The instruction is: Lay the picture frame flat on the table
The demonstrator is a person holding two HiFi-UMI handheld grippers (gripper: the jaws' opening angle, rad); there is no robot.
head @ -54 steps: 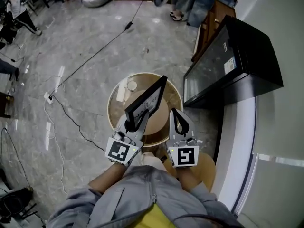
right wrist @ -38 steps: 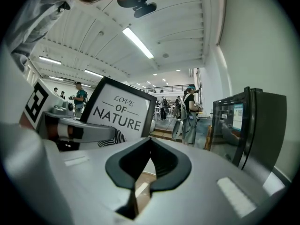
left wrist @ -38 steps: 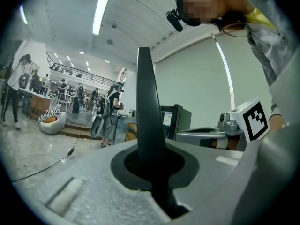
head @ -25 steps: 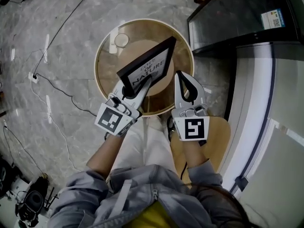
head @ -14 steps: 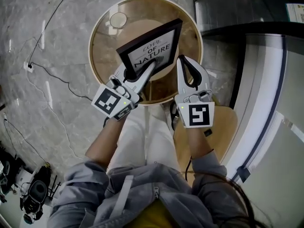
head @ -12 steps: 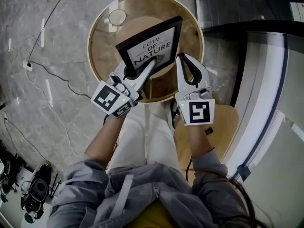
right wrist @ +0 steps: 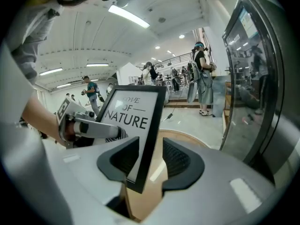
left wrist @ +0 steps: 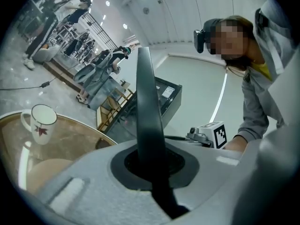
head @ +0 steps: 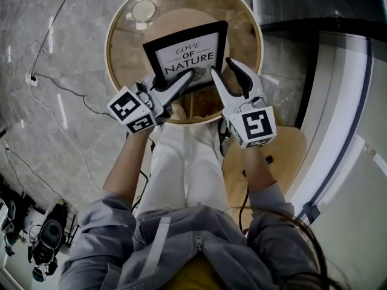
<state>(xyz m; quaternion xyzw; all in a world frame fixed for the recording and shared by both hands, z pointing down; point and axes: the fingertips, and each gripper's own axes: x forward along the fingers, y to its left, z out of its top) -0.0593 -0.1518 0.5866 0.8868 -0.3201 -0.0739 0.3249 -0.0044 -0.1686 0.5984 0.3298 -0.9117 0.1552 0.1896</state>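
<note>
Black-framed and rectangular, the picture frame (head: 187,48) with its white "LOVE OF NATURE" print is sitting tilted over the round glass-topped table with a wooden rim (head: 110,47), print side facing up toward the person. Whether its lower edge is resting on the glass cannot be told.

The left gripper (head: 196,72) is clamping the frame's near edge, and its own view is showing the dark moulding (left wrist: 145,102) pinched between closed jaws (left wrist: 150,163). The right gripper (head: 221,67) is standing at the frame's near right corner. Its jaws (right wrist: 152,161) have just been opening and are now spread wide, with the frame's corner (right wrist: 136,125) between the pads but no longer pressed.

A white mug (head: 144,9) is standing at the table's far left edge, well apart from the frame. A grey marble floor (head: 54,113) is surrounding the table.
</note>
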